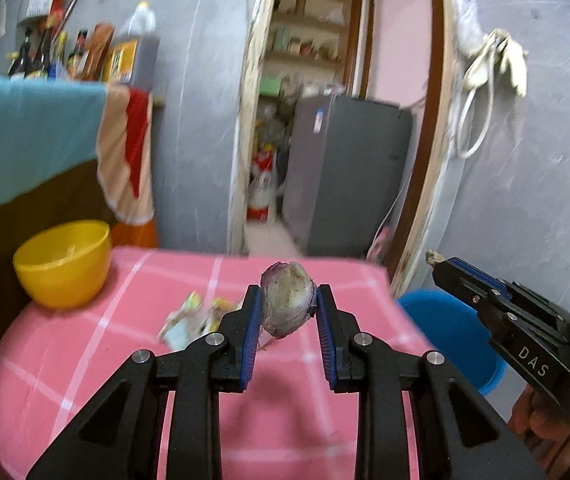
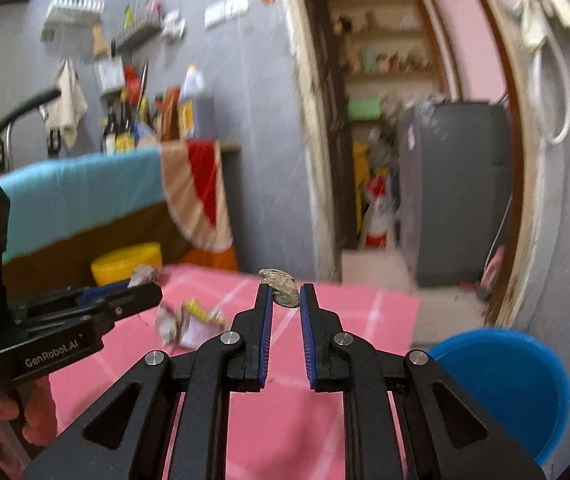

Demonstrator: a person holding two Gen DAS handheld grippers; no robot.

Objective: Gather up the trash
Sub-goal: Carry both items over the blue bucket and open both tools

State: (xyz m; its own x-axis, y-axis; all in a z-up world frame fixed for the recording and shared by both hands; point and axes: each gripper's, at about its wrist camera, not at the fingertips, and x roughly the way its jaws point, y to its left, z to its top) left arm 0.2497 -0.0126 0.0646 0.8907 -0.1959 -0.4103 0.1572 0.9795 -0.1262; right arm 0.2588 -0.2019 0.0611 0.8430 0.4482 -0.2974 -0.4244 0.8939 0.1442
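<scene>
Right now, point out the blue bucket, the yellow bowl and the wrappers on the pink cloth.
blue bucket [image 2: 501, 384], right wrist view, on its inner wall.
yellow bowl [image 1: 63, 276], left wrist view, on its outer side.
wrappers [image 2: 193, 322], right wrist view, on the middle of the crumpled pile.

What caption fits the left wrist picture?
Left tool grips a purple vegetable scrap above the pink tablecloth, blue bucket nearby.

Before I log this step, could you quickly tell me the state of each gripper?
Left gripper: closed on a purplish vegetable scrap.
Right gripper: closed on a small brownish scrap.
</scene>
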